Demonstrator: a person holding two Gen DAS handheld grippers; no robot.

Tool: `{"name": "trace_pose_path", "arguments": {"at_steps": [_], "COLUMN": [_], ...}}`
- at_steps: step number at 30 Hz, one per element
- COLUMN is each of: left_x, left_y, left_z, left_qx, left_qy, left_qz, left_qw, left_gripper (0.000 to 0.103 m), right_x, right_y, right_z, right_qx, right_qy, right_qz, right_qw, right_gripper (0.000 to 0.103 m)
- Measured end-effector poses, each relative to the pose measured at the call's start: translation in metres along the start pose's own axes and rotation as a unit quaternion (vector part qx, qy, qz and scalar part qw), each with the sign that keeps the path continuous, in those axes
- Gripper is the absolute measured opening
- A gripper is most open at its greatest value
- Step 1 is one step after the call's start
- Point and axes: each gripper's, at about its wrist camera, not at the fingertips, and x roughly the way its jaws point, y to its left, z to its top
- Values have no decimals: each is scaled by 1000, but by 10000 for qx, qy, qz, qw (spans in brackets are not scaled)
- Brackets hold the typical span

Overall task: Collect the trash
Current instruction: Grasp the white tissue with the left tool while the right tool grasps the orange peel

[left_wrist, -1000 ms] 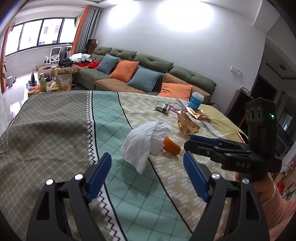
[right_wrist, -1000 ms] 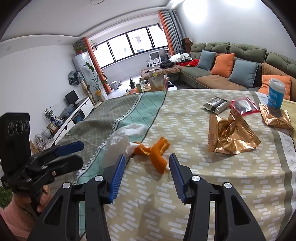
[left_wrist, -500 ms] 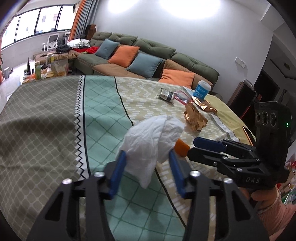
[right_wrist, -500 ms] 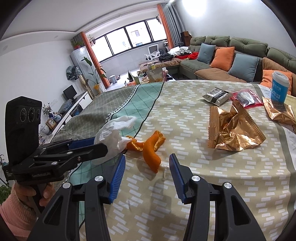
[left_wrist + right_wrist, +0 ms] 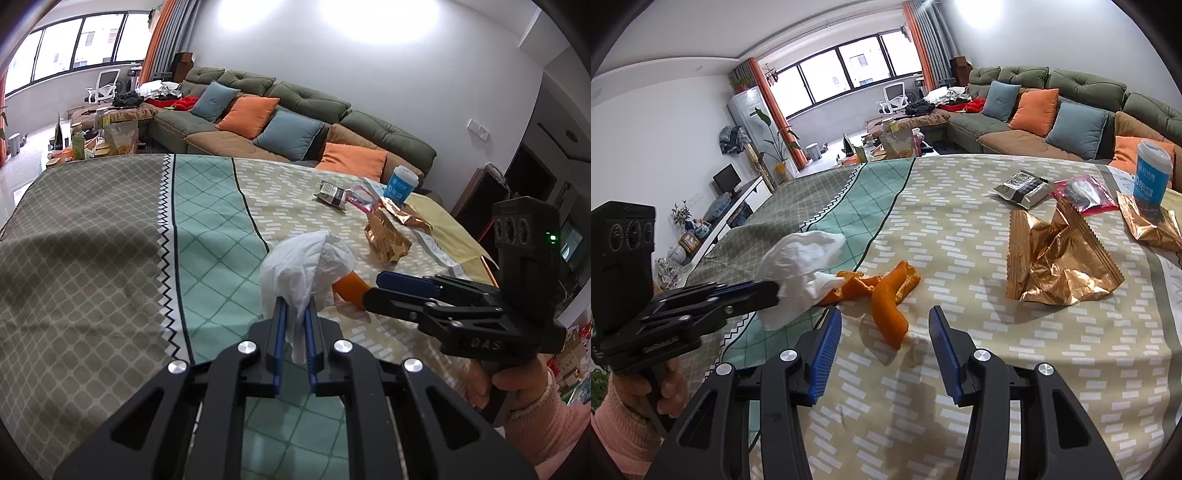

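Note:
A crumpled white tissue [image 5: 303,258] sits on the patterned tablecloth [image 5: 110,240], and my left gripper [image 5: 295,306] is shut on its near edge. In the right wrist view the same tissue [image 5: 801,258] hangs from the left gripper [image 5: 774,291] at the left. Curled orange peel [image 5: 890,295] lies just right of the tissue and touches it. My right gripper [image 5: 884,314] stands open, its blue pads either side of the peel's near end and clear of it. From the left wrist view the right gripper [image 5: 373,288] points at the peel [image 5: 351,286], which the tissue partly hides.
Farther right on the table lie a crumpled gold wrapper [image 5: 1056,258], a second gold wrapper [image 5: 1152,225], a black snack packet [image 5: 1023,188], a red packet [image 5: 1086,194] and a blue paper cup [image 5: 1150,173]. A green sofa [image 5: 295,99] stands beyond the table.
My left gripper moved forward to the tissue and closed its jaws on it. The right gripper stayed open near the orange peel.

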Motion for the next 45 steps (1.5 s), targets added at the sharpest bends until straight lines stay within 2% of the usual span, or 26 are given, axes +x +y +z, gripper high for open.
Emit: {"name": "trace_pose_path", "arguments": {"at_steps": [6,8,12,16,28,35,45], "left_x": [-19,-27,-43,-57,-84,-97,-114], "left_y": [5,7,11,19,31,36,43], "left_z": [-4,-6,-13,-20,-39,-43,-51], "left_qx": [-106,-164,-222,-359,-593,-604,-686], "left_qy": [-172,-232,-359,-441,-623,-733,-863], "left_qz": [2,0,68,89,204,272,353], "left_qw": [9998,9996,9991,9983,9961,9951,9933], "left_gripper": [11,11,11,11,11,11,11], "right_x": [8,10,9,10,5,-2,-24], "right_y": [0,-1,-2,-2,2,6,31], "right_z": [3,4,2,2,2,-3,0], "right_qx": [7,42,85,85,29,-6,-294], "right_qy": [197,261,284,316,191,103,-235], "right_qz": [-66,-111,-128,-124,-202,-234,-6], "right_qw": [9998,9996,9995,9994,9996,9997,9993], "right_gripper": [47,40,35,23,11,10,10]}}
